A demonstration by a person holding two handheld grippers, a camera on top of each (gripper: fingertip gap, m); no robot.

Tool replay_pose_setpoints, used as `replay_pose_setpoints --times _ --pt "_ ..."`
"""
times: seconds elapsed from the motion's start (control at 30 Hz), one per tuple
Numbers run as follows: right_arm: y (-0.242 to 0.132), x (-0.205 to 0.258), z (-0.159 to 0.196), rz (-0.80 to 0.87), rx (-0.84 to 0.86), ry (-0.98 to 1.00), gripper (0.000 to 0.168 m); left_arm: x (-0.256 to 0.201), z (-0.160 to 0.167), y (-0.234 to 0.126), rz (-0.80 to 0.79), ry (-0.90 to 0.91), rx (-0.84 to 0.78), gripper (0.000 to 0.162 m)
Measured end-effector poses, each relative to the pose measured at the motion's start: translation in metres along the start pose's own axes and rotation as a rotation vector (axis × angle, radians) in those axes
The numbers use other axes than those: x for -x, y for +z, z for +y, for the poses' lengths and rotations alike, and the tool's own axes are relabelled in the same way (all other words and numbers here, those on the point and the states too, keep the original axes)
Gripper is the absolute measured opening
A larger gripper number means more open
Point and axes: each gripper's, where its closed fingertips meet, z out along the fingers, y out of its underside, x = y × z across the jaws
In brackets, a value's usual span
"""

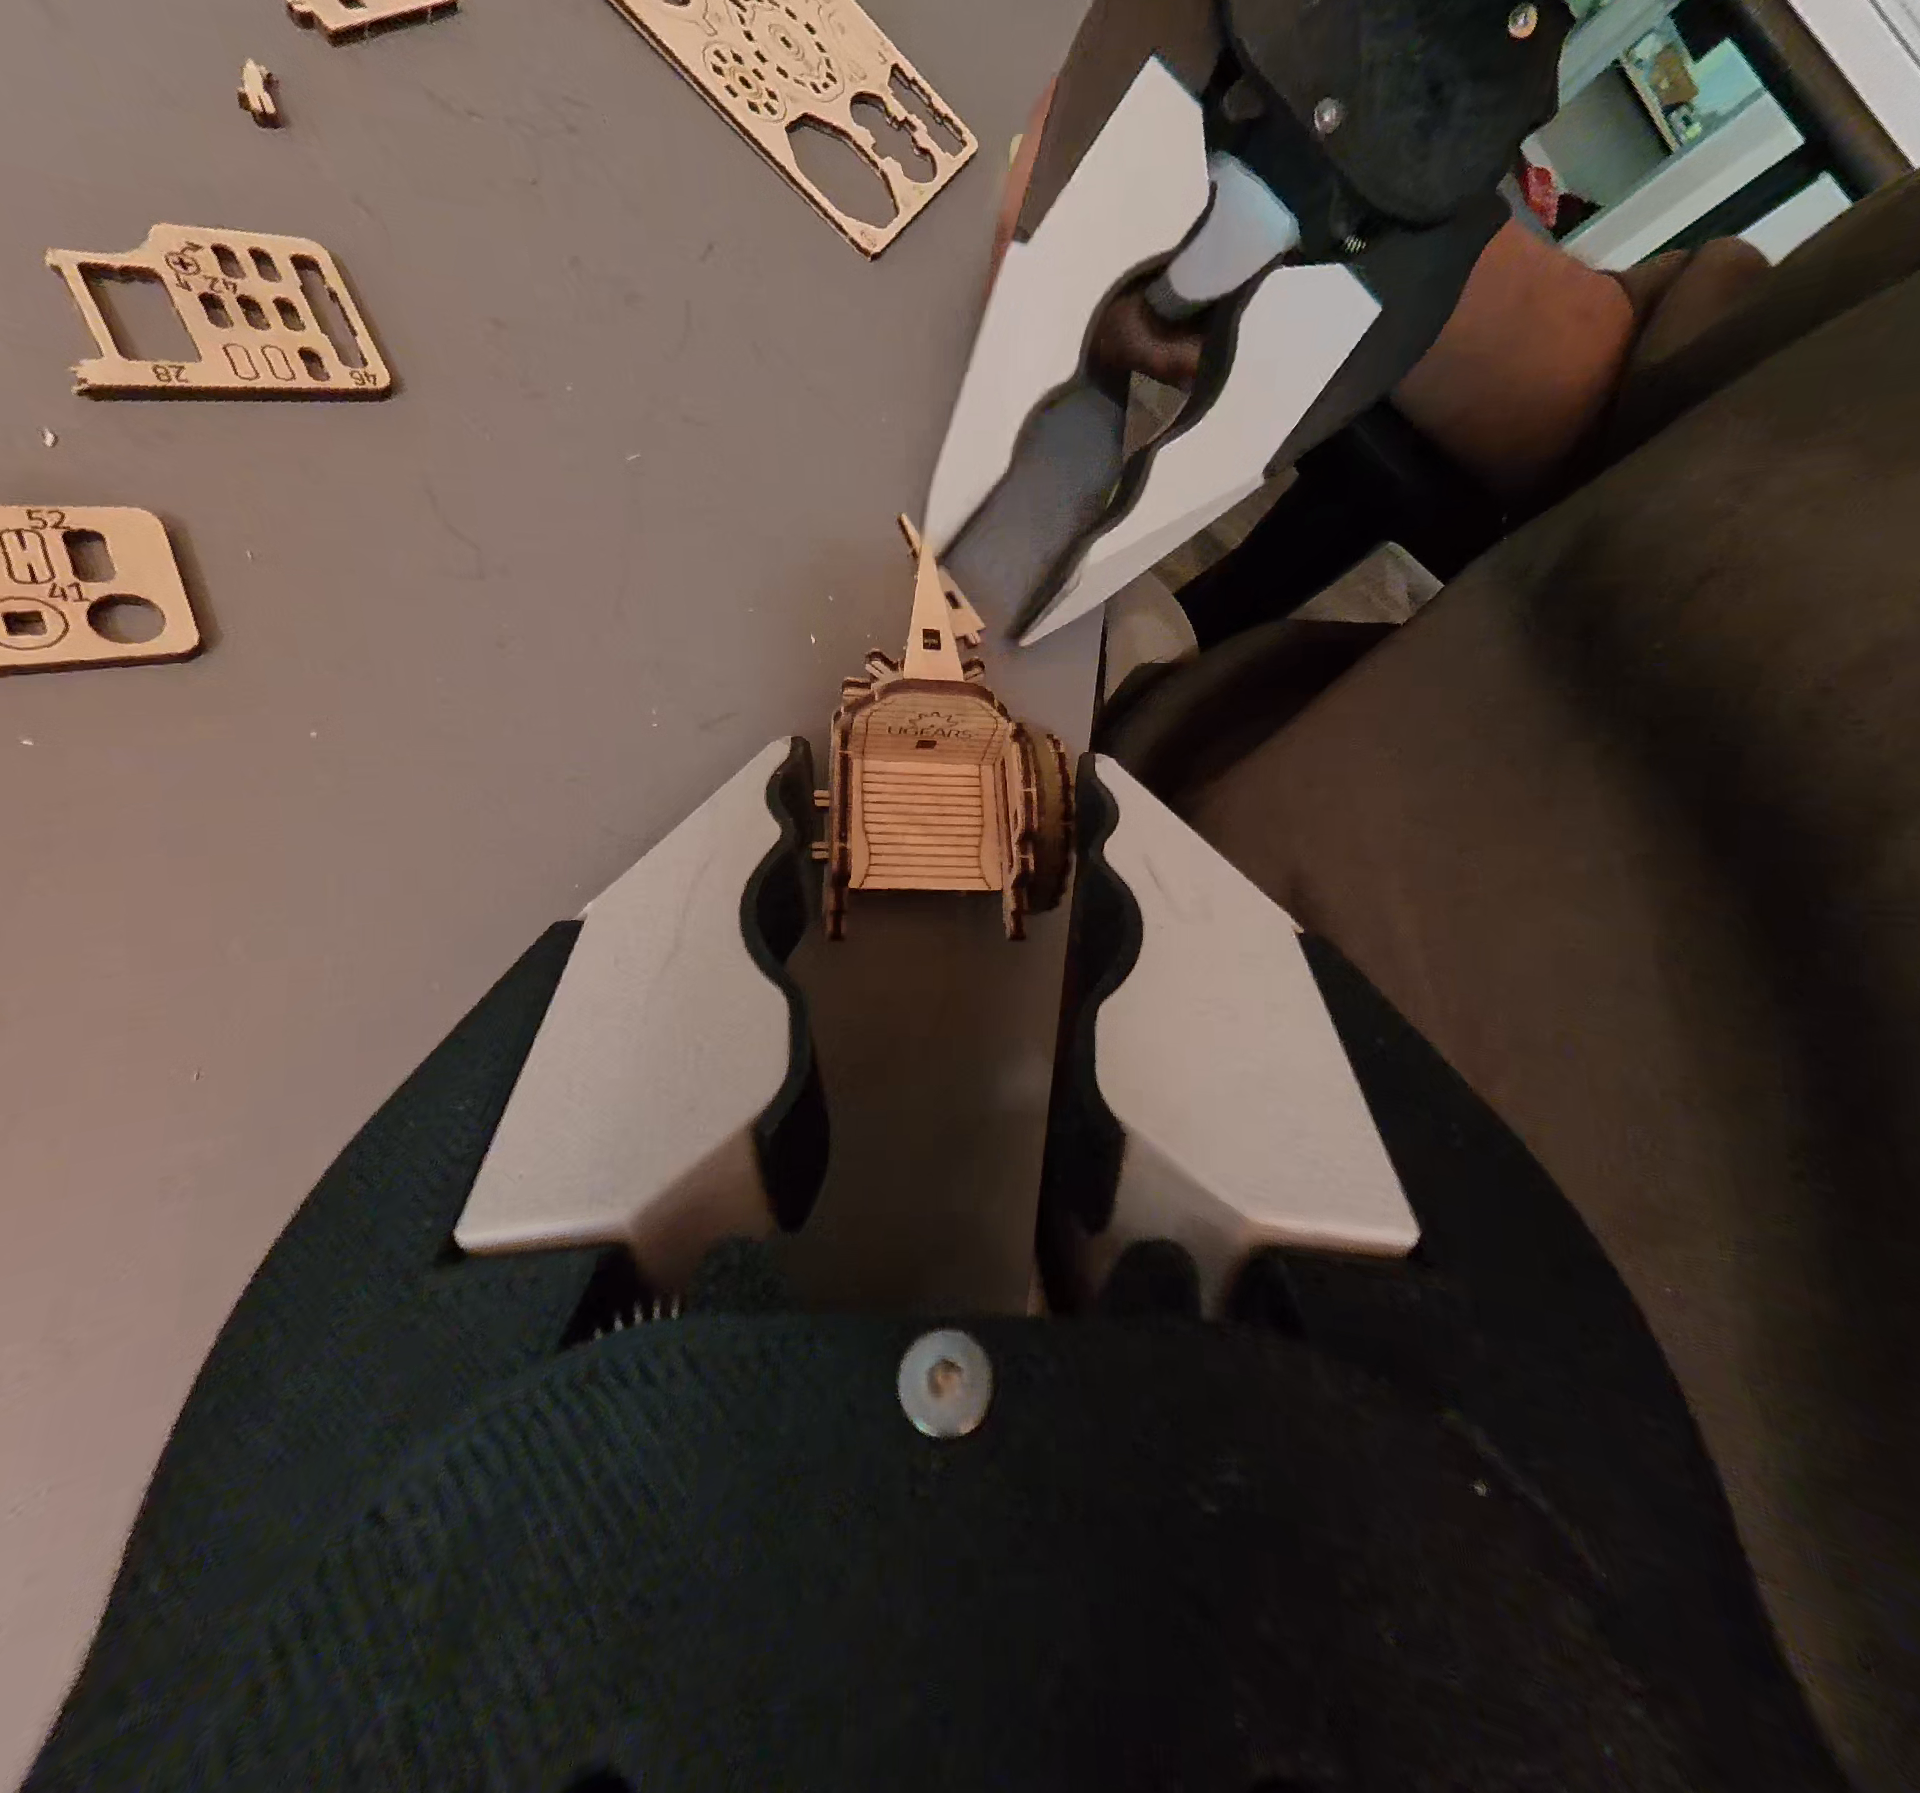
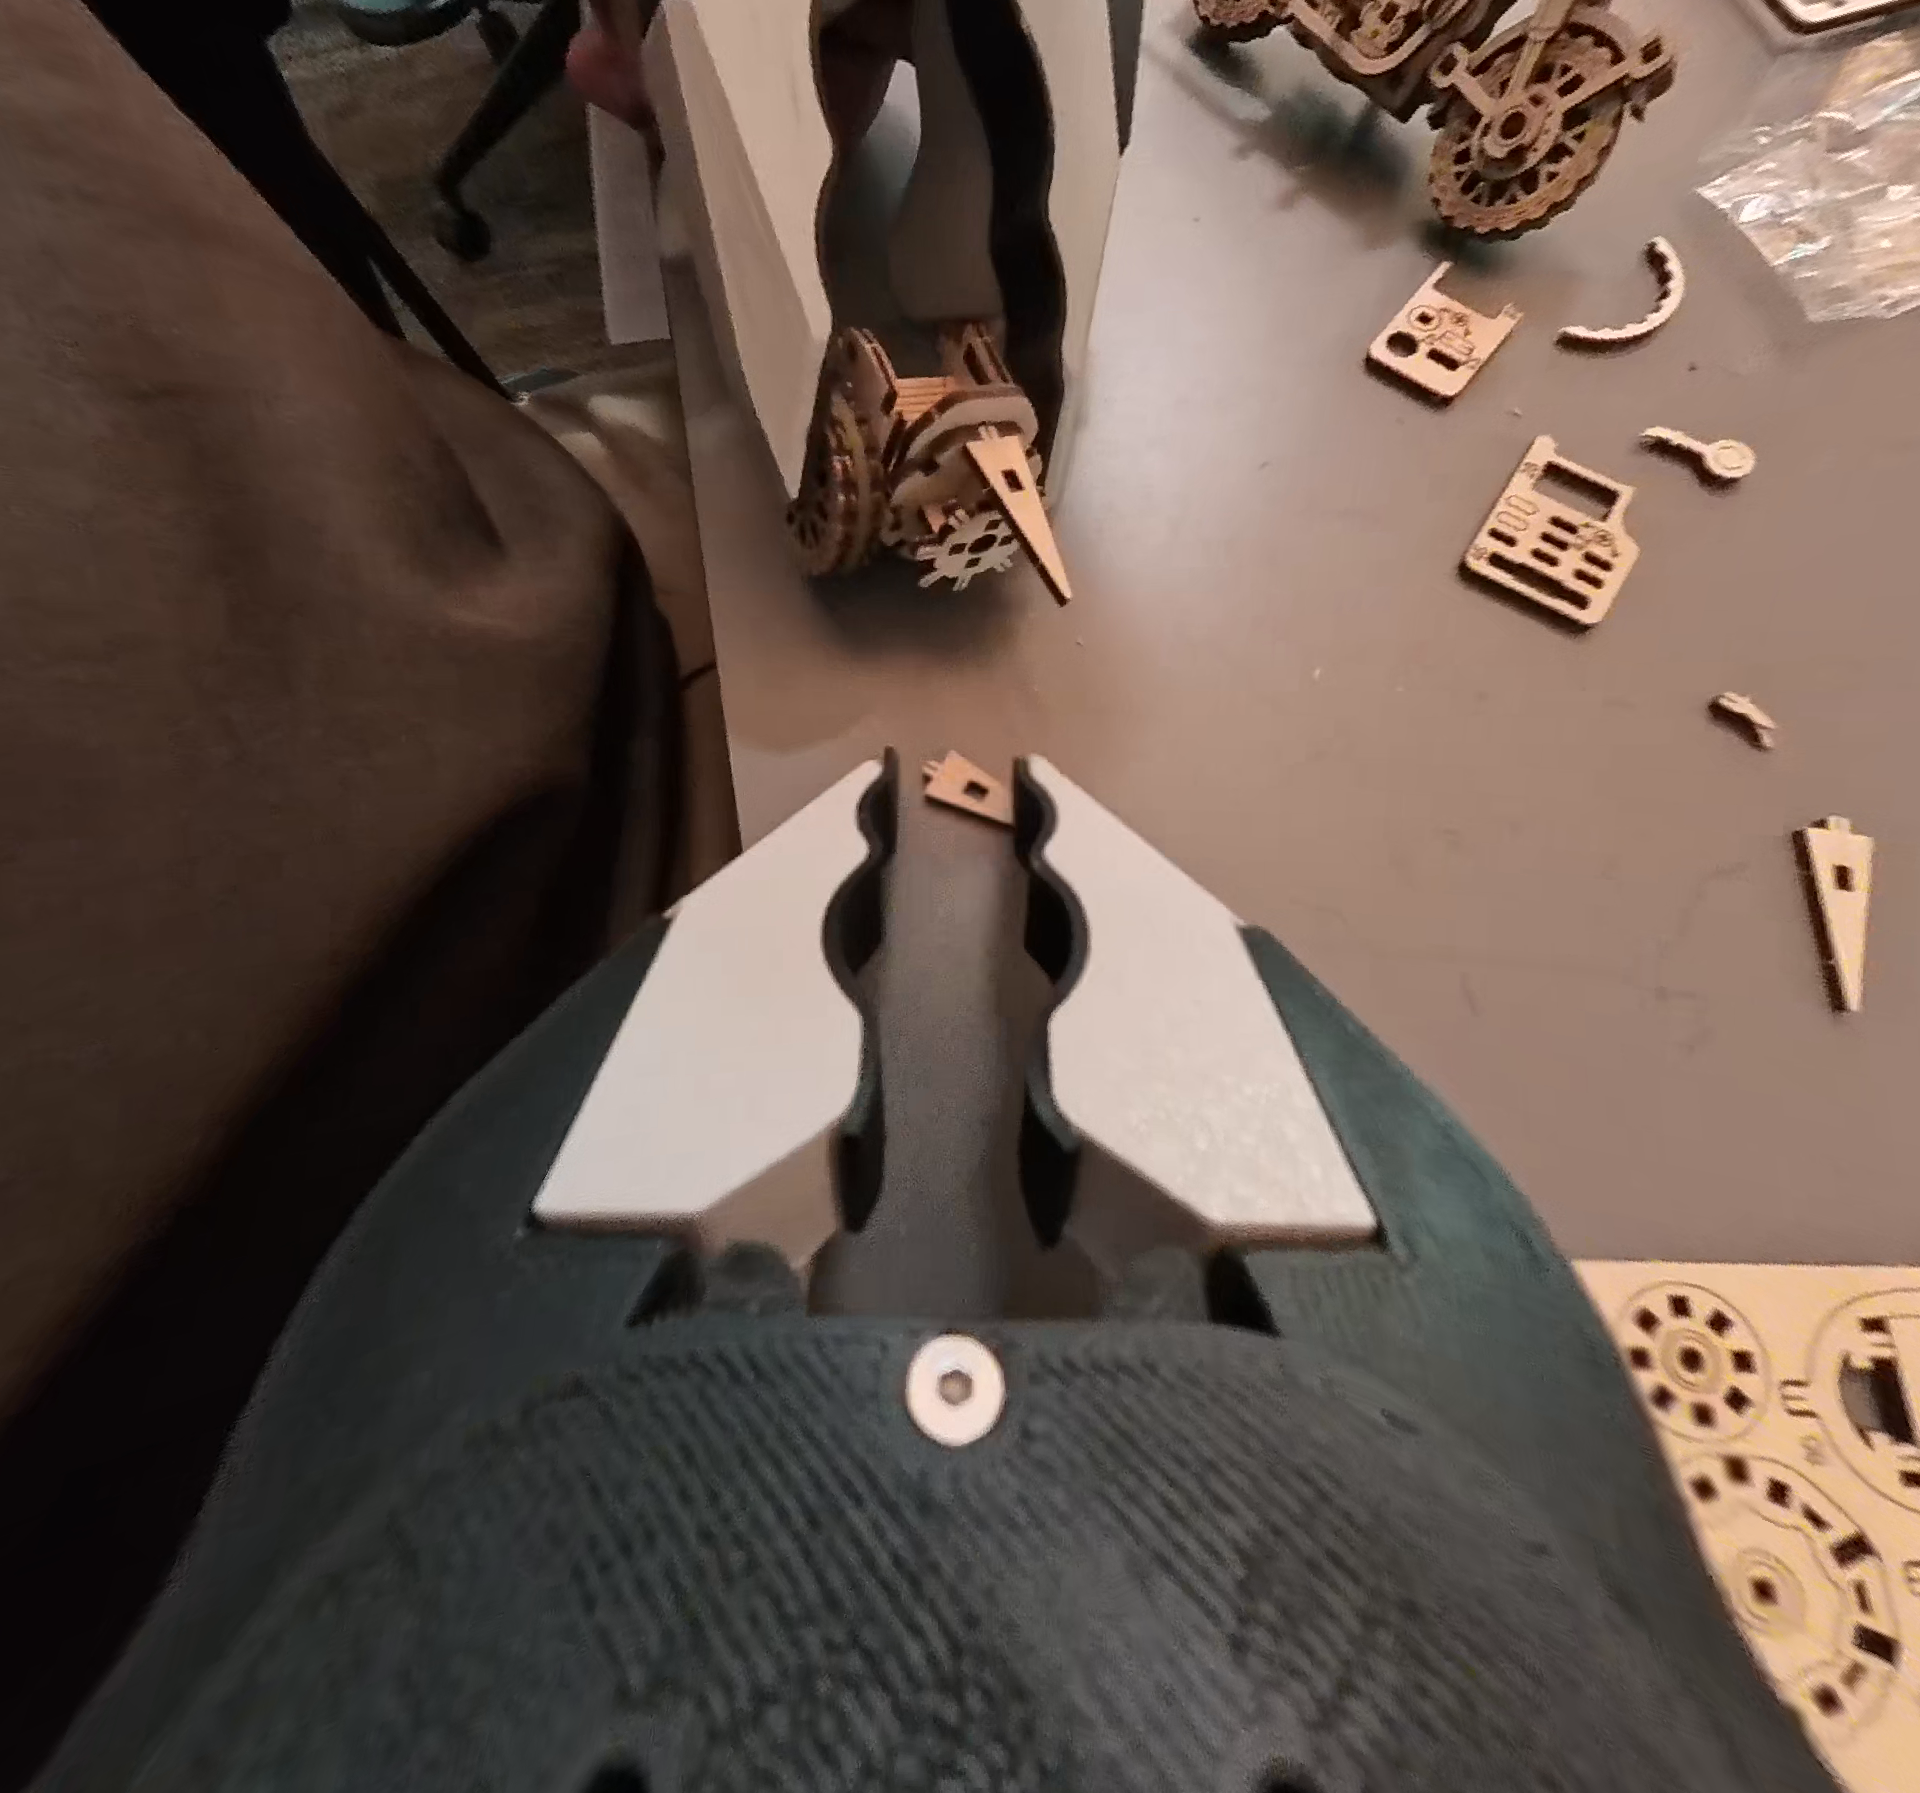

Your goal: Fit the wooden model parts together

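The small pale wooden cart-like model assembly (image 1: 940, 824), with a slatted panel, a side wheel and a long pointed wedge sticking out of its far end, sits at the centre of the left wrist view, at the edge of the grey bench (image 1: 520, 455). The left gripper (image 1: 940, 808) has its jaws on either side of the assembly, pinching it. In the right wrist view the same assembly (image 2: 914, 455) shows at upper centre, between the white fingers of the left gripper (image 2: 925, 413), its toothed wheel and a small snowflake-shaped gear resting on the bench.

The right gripper (image 2: 954, 787) sits at the middle of its own view, jaws partly spread, with a small flat wooden wedge piece (image 2: 968, 793) with a square hole lying between the tips; whether the tips touch it cannot be told. In the left wrist view the right gripper (image 1: 1023, 621) comes in from the upper right, tips down just beyond the assembly's point.

Farther out, in the right wrist view, a loose pointed wooden wedge (image 2: 1837, 907) lies at the right, a flat punched wooden panel (image 2: 1550, 538) and a small wooden key-shaped part (image 2: 1699, 455) above it, and a large wooden geared motorcycle model (image 2: 1455, 29) stands at the top right. A long punched wooden sheet (image 1: 748, 39) lies at the top of the left wrist view.
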Motion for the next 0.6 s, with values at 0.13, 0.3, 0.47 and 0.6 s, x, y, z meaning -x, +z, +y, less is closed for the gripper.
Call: replay_pose_setpoints --times 0.13,0.3,0.47,0.6 --pt "-0.001 -0.006 0.007 0.000 0.006 0.040 0.033 0.000 0.000 0.000 0.004 -0.004 -0.001 0.048" --pt "-0.003 0.010 0.008 -0.094 0.036 0.073 0.023 0.000 0.000 0.000 0.004 -0.004 -0.001 0.048" --pt "-0.002 0.019 0.009 -0.074 0.056 0.018 0.024 0.000 0.000 0.000 0.005 -0.004 -0.001 0.048" --pt "0.001 0.005 0.007 0.010 0.046 0.014 0.015 0.000 0.000 0.000 0.003 -0.002 0.000 0.048"
